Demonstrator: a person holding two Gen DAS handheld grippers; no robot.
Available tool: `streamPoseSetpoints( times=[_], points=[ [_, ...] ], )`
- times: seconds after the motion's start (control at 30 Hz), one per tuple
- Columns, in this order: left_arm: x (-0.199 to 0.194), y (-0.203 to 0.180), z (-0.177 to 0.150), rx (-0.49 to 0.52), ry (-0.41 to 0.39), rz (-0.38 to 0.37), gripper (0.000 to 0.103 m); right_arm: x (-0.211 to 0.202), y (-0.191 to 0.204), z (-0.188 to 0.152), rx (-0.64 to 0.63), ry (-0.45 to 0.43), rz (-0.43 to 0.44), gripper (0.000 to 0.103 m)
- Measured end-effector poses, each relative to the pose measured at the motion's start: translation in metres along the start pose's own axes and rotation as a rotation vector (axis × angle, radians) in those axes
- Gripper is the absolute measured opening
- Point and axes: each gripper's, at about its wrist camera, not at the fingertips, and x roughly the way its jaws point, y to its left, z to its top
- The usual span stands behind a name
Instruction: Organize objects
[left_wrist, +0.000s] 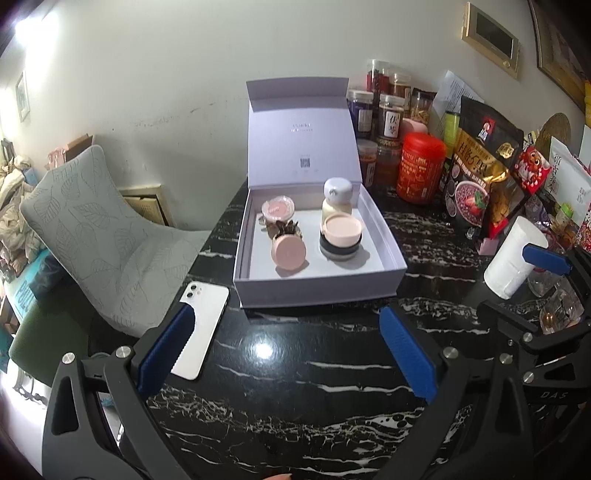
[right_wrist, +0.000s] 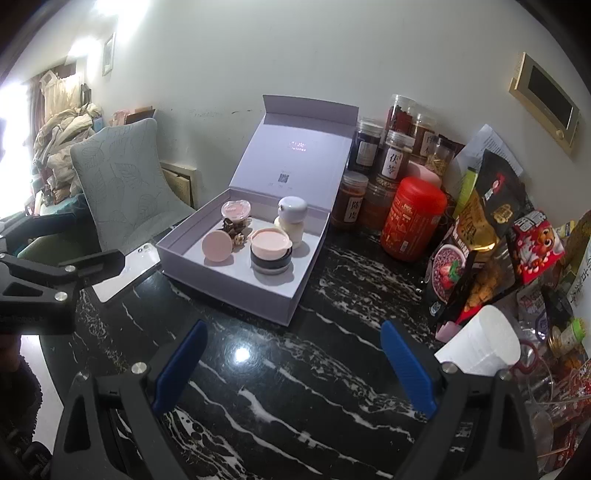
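**Hovering both grippers over the marble, box lid up**

Holding both tools low over the black marble table (left_wrist: 295, 406), you have each pair of blue tongs spread wide with nothing between them: the left gripper (left_wrist: 286, 350) faces the box head-on, the right gripper (right_wrist: 293, 363) sits off to its right.

The lavender gift box (left_wrist: 317, 284) stands with its lid raised against the wall. Inside it lie a pink-lidded jar stacked on a dark one (left_wrist: 341, 236), a white bottle with a pale cap (left_wrist: 337, 199) behind that, a pink round compact (left_wrist: 289, 253) leaning on edge, a brownish hair clip (left_wrist: 286, 229) and a small clear cup with pink contents (left_wrist: 277, 208). This fits either items gathered in and the lid left to close, or items waiting to come out; the pictures do not settle which.

Whichever it is, come in from above the box wall, since the items sit close together and the tilted compact looks easy to knock over.

A white phone (left_wrist: 201, 328) lies at the table's left edge, just beside the box. A white paper cup (right_wrist: 480, 343) lies tipped near your right tong, and jars and snack bags crowd the wall side. A grey chair (left_wrist: 107, 236) stands to the left.
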Motion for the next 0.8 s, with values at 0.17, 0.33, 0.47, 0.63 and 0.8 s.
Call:
streamPoseSetpoints(
  times=[0.17,0.33,0.47,0.63,0.8],
  points=[
    [0.003,0.002,-0.009,-0.009,0.009,0.012,0.101,-0.001,0.004,-0.006,-0.002,0.002,0.004,0.096],
    [0.008,0.001,-0.018,-0.005,0.031,0.017,0.101,0.003,0.011,-0.013,-0.006,0.019,0.013,0.096],
    [0.011,0.0,-0.021,-0.001,0.043,0.014,0.101,0.006,0.014,-0.015,-0.01,0.027,0.016,0.096],
    [0.012,-0.001,-0.021,0.004,0.046,0.007,0.101,0.006,0.014,-0.016,-0.011,0.028,0.016,0.096],
    [0.012,-0.002,-0.022,0.002,0.051,0.002,0.101,0.007,0.014,-0.016,-0.01,0.029,0.015,0.096]
  ],
)
